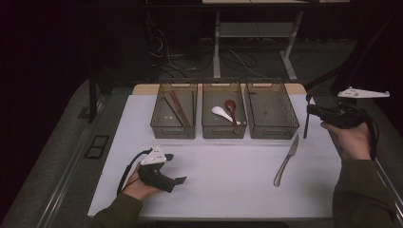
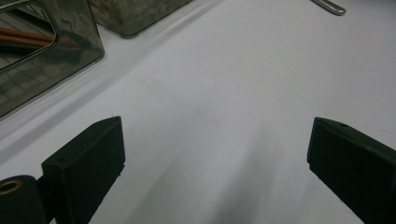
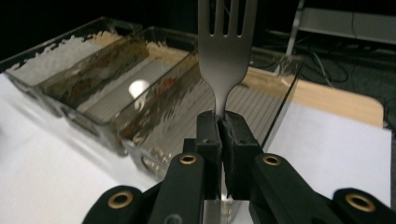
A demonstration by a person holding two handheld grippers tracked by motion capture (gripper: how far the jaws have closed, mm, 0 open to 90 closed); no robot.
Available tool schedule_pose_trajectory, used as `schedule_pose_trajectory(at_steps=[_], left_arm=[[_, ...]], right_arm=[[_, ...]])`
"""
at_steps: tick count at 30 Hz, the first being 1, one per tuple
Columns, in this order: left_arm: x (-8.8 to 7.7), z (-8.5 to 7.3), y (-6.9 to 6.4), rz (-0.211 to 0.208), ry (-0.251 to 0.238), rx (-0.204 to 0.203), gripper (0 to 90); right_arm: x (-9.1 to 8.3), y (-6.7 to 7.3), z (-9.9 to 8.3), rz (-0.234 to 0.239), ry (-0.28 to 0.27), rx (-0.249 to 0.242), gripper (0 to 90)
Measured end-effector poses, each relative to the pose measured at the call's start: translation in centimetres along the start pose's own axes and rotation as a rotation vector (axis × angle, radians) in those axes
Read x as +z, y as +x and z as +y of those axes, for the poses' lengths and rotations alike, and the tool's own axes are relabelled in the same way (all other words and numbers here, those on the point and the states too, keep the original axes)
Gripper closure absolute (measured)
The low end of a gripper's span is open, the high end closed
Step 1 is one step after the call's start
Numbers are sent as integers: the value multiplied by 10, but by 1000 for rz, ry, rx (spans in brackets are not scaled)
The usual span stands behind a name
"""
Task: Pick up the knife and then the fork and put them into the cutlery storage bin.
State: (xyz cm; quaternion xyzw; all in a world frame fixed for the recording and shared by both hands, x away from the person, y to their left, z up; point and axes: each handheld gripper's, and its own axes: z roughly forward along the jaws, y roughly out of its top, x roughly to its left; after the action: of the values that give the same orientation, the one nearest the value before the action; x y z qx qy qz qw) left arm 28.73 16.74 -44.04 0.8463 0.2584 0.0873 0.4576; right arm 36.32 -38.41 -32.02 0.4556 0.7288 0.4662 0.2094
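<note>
My right gripper (image 1: 311,110) is raised over the mat's right edge, beside the right-hand bin (image 1: 272,113), and is shut on a metal fork (image 3: 227,51). In the right gripper view the pads (image 3: 223,119) pinch the fork's neck, with the tines standing upward. In the high view the fork (image 1: 305,126) is a thin dark strip across the jaws. My left gripper (image 1: 175,168) rests low on the white mat (image 1: 228,190) at the front left. Its jaws stand wide open (image 2: 215,128) with bare mat between them.
Three clear bins stand in a row at the back. The left bin (image 1: 172,131) holds chopsticks (image 2: 23,37), the middle bin (image 1: 223,130) a white spoon (image 1: 221,112) and a dark red spoon (image 1: 230,106). A table knife (image 1: 285,164) lies right of centre.
</note>
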Motion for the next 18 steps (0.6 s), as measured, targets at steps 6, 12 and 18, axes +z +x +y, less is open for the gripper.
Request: schedule_pose_trajectory(at_steps=[6,12,18], left_arm=[[0,0,-1,1,-3,-2,34],[0,0,-1,-1,-1,-3,34],[0,0,-2,-7,1,4,34]], right_arm=[[12,3,12,-18,-38,-14,853],[29,7,21,-51,-60,-29,853],[61,2,24,-67,51,-49,853]])
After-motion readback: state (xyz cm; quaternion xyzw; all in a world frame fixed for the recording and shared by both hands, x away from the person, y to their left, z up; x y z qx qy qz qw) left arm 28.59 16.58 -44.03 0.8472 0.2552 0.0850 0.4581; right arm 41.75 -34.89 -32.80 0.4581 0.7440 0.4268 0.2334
